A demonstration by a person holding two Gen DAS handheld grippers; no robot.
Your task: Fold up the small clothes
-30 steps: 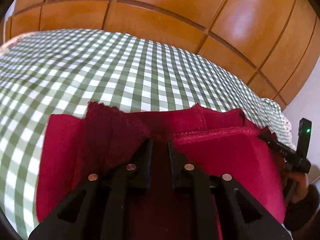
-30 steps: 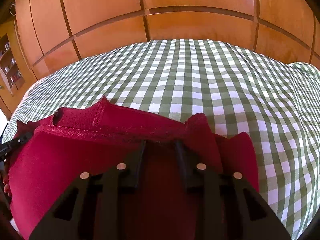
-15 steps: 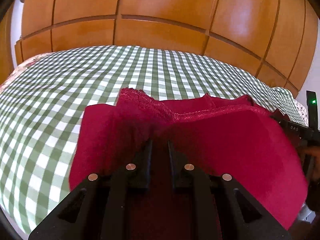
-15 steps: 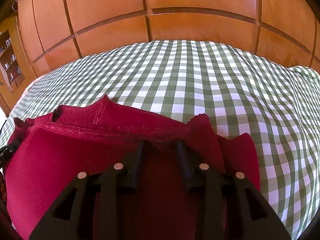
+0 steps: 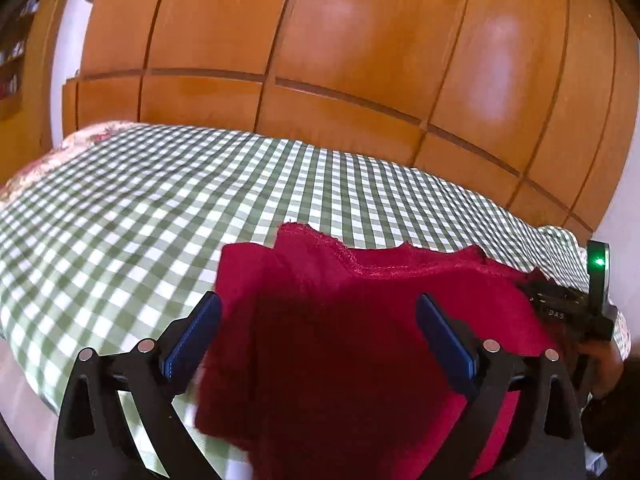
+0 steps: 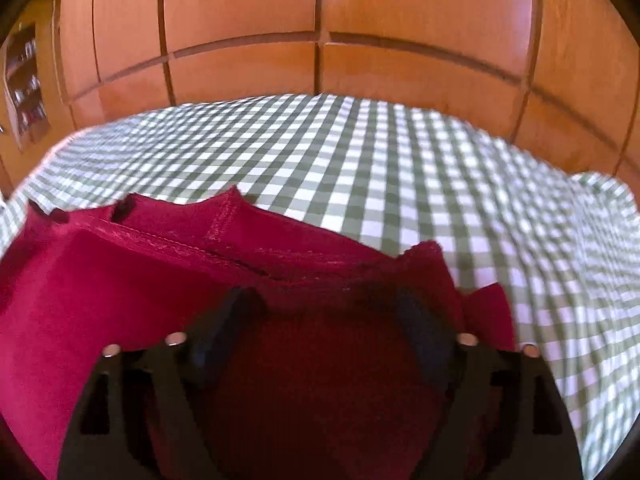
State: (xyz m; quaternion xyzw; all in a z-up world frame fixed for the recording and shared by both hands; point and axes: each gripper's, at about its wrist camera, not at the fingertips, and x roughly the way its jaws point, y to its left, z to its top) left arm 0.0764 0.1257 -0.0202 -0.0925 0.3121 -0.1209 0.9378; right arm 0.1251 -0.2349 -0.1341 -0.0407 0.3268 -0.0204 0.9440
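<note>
A dark red knitted garment (image 5: 360, 332) lies folded on the green-and-white checked bedcover (image 5: 160, 208). In the left wrist view my left gripper (image 5: 318, 320) hangs just above the cloth, its jaws opening wide, blue pads (image 5: 444, 336) clear of the fabric. The same garment (image 6: 120, 292) fills the lower part of the right wrist view. There my right gripper (image 6: 322, 312) is also opening, with the folded edge lying loose between its fingers (image 6: 216, 328). The other gripper's body with a green light (image 5: 598, 272) and a hand (image 5: 604, 364) show at the right.
A wall of orange wooden cupboard doors (image 5: 360, 60) stands behind the bed. The checked bedcover (image 6: 360, 168) stretches beyond the garment. A flowered pillow or cover edge (image 5: 92, 136) lies at the far left. Shelves (image 6: 24, 80) hang on the left wall.
Both grippers had their jaws shut on the red garment and now stand wide apart, letting it go. The left gripper has risen and drawn back; the right barely moved.
</note>
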